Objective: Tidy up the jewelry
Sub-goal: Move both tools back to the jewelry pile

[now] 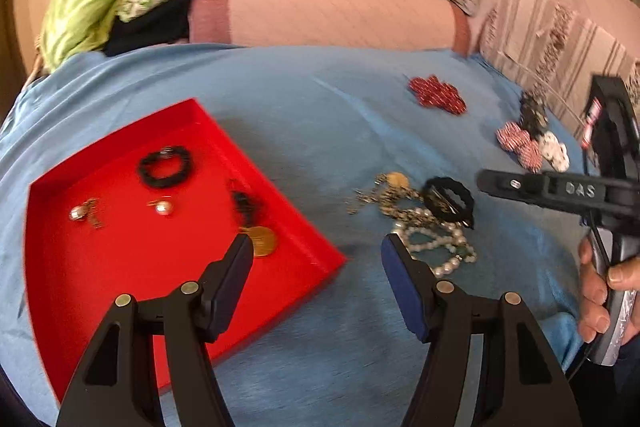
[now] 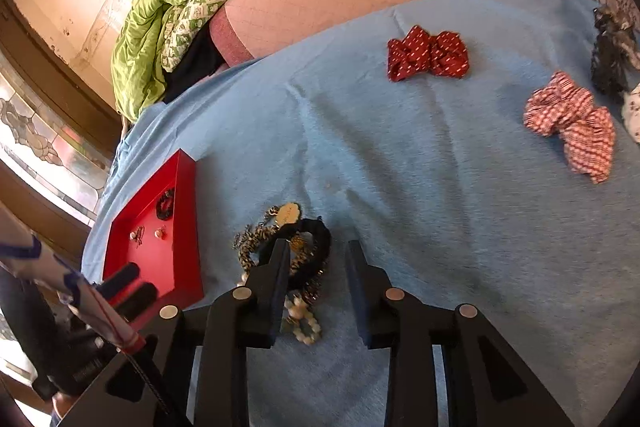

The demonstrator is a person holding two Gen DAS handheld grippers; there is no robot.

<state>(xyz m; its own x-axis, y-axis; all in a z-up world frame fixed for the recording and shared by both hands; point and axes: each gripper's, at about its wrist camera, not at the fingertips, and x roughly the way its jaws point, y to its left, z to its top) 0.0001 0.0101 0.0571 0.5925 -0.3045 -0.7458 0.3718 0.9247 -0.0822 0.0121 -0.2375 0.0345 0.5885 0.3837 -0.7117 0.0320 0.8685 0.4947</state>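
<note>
Here both grippers, left [image 1: 316, 251] and right [image 2: 318, 259], gape empty above a limp, slippery jewelry pile [image 2: 286, 251]; pinch the thick black bracelet [image 2: 316, 239].

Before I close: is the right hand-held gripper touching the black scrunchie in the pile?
Cannot tell. In the right wrist view the right hand-held gripper is open, and its left finger overlaps the black scrunchie, hiding any gap or contact.

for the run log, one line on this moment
left gripper open over red tray edge | right gripper open at jewelry pile
</note>
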